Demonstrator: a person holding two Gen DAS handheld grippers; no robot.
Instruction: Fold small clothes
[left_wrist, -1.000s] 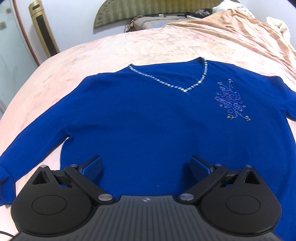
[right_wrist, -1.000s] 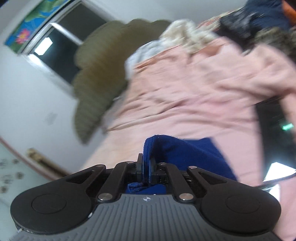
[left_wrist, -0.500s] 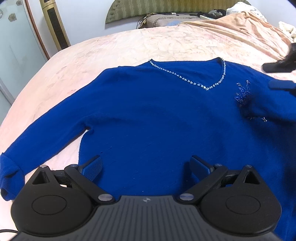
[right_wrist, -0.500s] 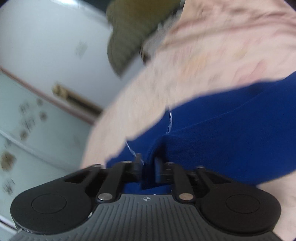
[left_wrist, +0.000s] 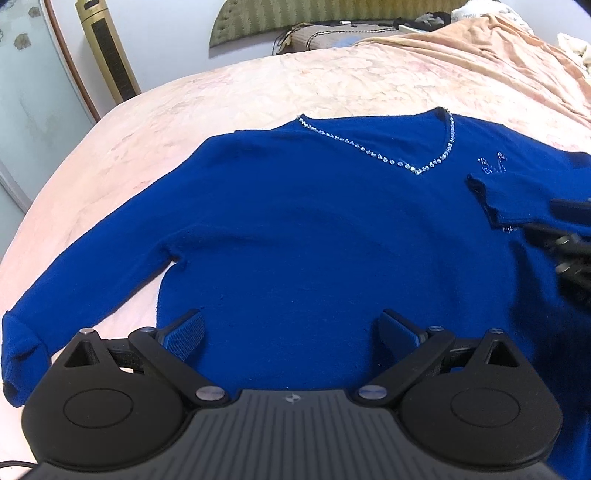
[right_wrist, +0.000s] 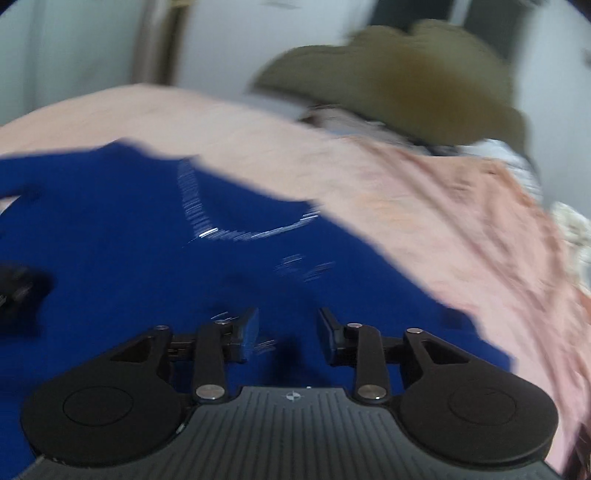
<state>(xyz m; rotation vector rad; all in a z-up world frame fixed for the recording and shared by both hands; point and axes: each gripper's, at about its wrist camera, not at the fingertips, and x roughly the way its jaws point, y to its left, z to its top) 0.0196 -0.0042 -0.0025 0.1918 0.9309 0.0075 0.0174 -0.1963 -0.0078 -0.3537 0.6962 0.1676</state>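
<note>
A blue V-neck sweater (left_wrist: 314, 236) with a beaded neckline (left_wrist: 413, 162) lies flat, front up, on the pink bedspread (left_wrist: 258, 88). Its left sleeve (left_wrist: 85, 288) stretches out to the side. The right sleeve (left_wrist: 517, 199) is folded in across the chest and partly covers the beaded motif. My left gripper (left_wrist: 291, 332) hangs open over the lower body of the sweater, nothing between its pads. My right gripper (right_wrist: 288, 332) is open above the sweater (right_wrist: 129, 266), free of cloth; it shows at the right edge (left_wrist: 569, 236) of the left wrist view.
An olive headboard (left_wrist: 332, 18) and a pillow (left_wrist: 317, 37) are at the bed's far end. Rumpled peach bedding (left_wrist: 498, 66) and other clothes lie at the far right. A gold standing unit (left_wrist: 107, 55) and a glass door (left_wrist: 33, 96) are to the left.
My right gripper carried the right sleeve in over the chest, opened, let it go and rolled back level. The left gripper stayed open and kept its place.
</note>
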